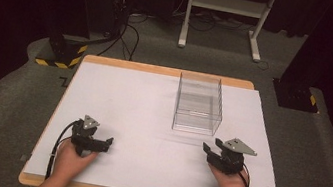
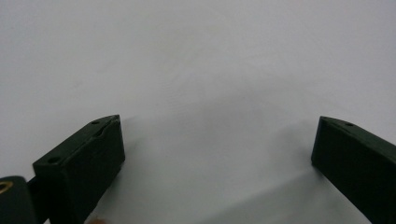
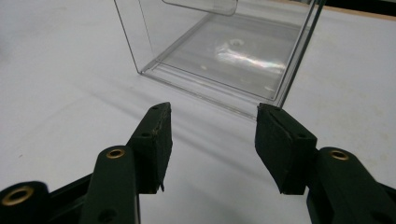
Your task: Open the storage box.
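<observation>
The clear box [image 1: 198, 104] stands empty on the counter [image 1: 128, 97], at 11 o'clock from my right gripper [image 1: 213, 148], near but apart. Both grippers' jaws are wide and empty; my left gripper [image 1: 105, 143] rests at 8 o'clock from the box. Recommended approach: advance level, straddle one wall, close gently, since thin plastic likely slips.

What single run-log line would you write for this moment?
left tool: open, empty, low over white mat | right tool: open, empty, facing clear box | box: upright, untouched
</observation>
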The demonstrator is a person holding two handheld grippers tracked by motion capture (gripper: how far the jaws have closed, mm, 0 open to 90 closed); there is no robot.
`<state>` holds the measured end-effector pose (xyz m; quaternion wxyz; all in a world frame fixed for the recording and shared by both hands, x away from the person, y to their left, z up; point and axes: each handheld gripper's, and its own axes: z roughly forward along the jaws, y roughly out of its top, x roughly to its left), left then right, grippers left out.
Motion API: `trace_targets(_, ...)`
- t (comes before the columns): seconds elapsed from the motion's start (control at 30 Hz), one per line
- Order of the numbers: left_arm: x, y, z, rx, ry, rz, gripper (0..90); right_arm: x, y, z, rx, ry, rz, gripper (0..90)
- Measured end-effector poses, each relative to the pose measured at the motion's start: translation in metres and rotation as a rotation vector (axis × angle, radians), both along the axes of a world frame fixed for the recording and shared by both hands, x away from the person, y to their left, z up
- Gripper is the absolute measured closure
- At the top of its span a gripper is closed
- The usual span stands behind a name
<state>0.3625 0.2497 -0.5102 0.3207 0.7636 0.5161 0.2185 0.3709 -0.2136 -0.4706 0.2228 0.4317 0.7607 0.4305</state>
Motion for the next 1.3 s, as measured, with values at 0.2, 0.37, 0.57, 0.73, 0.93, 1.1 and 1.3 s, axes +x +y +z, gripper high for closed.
trace_targets(0.2,0.0,0.0,0.0,0.0,0.0,0.0,2.8,0.003,0.007,0.006,-0.025,-0.031,0.008,46.4)
trace_targets(0.37,0.0,0.0,0.0,0.0,0.0,0.0,2.8,0.008,0.01,0.009,-0.031,-0.049,0.013,47.2)
trace_targets(0.57,0.0,0.0,0.0,0.0,0.0,0.0,2.8,0.015,0.01,0.011,-0.013,-0.045,0.01,47.3)
trace_targets(0.73,0.0,0.0,0.0,0.001,0.0,0.0,2.8,0.024,0.012,0.012,-0.006,-0.025,0.007,46.1)
trace_targets(0.93,0.0,0.0,0.0,0.001,0.001,0.001,2.8,0.032,0.017,0.014,0.006,-0.033,0.017,45.8)
trace_targets(1.1,0.0,0.0,0.0,0.001,0.0,0.0,2.8,0.038,0.023,0.017,0.003,-0.039,0.029,45.0)
trace_targets(1.3,0.0,0.0,0.0,0.0,0.0,0.0,2.8,0.042,0.027,0.019,0.017,-0.039,0.041,44.5)
